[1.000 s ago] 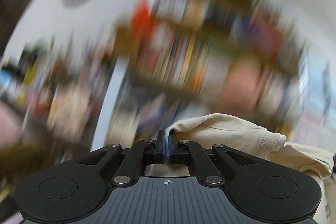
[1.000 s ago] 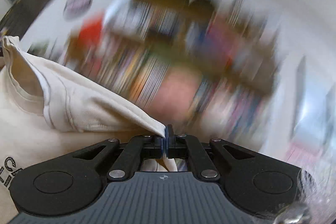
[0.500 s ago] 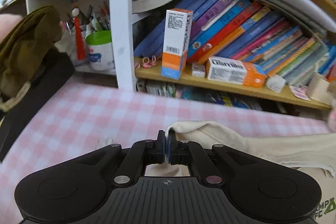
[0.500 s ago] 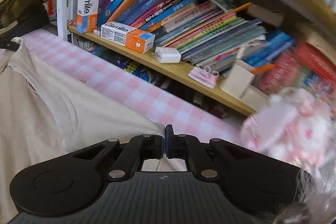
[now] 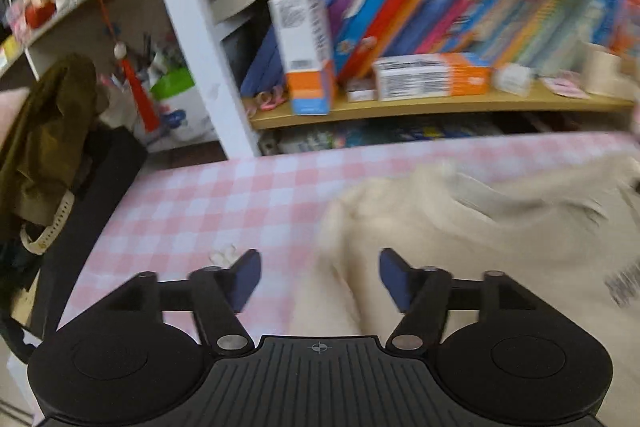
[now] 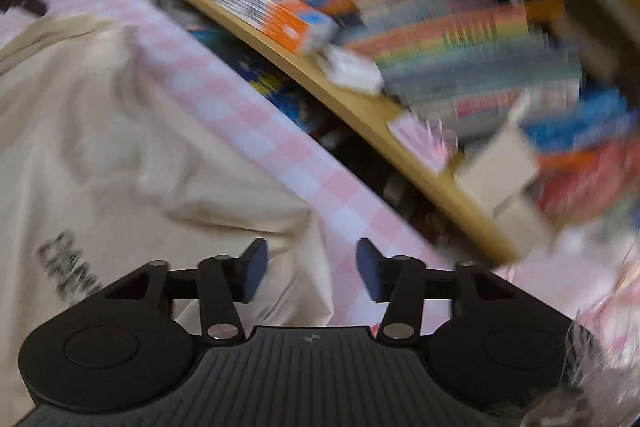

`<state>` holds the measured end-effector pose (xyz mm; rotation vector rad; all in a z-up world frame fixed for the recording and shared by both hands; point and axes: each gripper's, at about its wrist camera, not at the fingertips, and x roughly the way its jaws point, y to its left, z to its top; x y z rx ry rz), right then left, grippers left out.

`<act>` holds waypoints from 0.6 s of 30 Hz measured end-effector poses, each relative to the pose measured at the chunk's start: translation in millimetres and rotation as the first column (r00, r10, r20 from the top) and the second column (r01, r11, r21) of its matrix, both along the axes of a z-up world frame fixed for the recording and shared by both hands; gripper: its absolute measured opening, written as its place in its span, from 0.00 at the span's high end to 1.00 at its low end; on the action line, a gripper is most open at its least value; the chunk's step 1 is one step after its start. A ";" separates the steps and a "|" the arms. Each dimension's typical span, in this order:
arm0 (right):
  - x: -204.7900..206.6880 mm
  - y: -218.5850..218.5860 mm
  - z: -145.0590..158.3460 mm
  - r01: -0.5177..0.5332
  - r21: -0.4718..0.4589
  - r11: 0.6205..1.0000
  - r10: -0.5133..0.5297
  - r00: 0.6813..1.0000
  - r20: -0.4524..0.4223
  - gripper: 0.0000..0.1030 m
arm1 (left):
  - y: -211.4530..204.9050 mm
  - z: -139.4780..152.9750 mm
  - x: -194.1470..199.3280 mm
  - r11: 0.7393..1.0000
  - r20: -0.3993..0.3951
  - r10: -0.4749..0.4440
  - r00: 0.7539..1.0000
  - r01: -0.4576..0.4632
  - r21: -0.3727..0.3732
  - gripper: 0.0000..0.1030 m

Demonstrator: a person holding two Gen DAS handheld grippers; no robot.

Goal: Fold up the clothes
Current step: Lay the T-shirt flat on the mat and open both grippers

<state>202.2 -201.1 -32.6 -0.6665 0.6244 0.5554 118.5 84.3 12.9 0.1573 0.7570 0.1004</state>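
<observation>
Since half a second ago both grippers have let go of the cream garment, which was pinched between closed pads then and now lies loose on the pink checked tablecloth (image 5: 208,203). Left gripper (image 5: 320,279): jaws opening, pads apart, a fold of the cream garment (image 5: 460,227) lying between them unpressed; cloth spreads toward 3 o'clock. Right gripper (image 6: 308,269): jaws opening, pads apart, the garment's edge (image 6: 120,147) under the gap, its bulk toward 9 o'clock, dark lettering at 8 o'clock. Bookshelf (image 5: 420,107) at 12 o'clock, with 2 orange-and-white boxes (image 5: 306,51) and slanted books (image 5: 440,7). Olive cloth (image 5: 44,131) at 9 o'clock. Frames blurred.
</observation>
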 end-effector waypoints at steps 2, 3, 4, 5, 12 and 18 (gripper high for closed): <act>-19.6 9.0 0.3 -0.115 -0.038 0.993 0.118 0.991 0.065 0.48 | -16.1 -2.9 -21.5 0.999 -0.009 -0.019 1.000 0.019 0.025 0.32; -26.7 14.6 -0.6 -0.162 -0.063 0.985 0.167 0.982 0.090 0.46 | -24.0 -6.4 -29.6 0.999 -0.021 -0.020 1.000 0.021 0.050 0.32; -30.0 22.9 -3.4 -0.198 -0.103 0.975 0.209 0.972 0.106 0.46 | -31.8 -10.8 -36.3 0.997 -0.036 -0.017 0.999 0.020 0.081 0.32; -31.9 31.9 -7.5 -0.230 -0.148 0.962 0.248 0.962 0.117 0.46 | -37.3 -15.0 -41.1 0.994 -0.054 -0.011 0.998 0.017 0.109 0.32; -3.9 69.1 -29.1 -0.428 -0.306 0.850 0.451 0.893 0.004 0.91 | -37.3 -32.1 -58.0 0.977 -0.135 0.073 0.988 -0.043 0.207 0.32; 120.6 54.1 1.2 0.047 0.043 0.998 -0.041 0.992 -0.123 0.89 | -21.1 -34.7 -52.6 0.976 -0.155 0.119 0.981 -0.087 0.202 0.32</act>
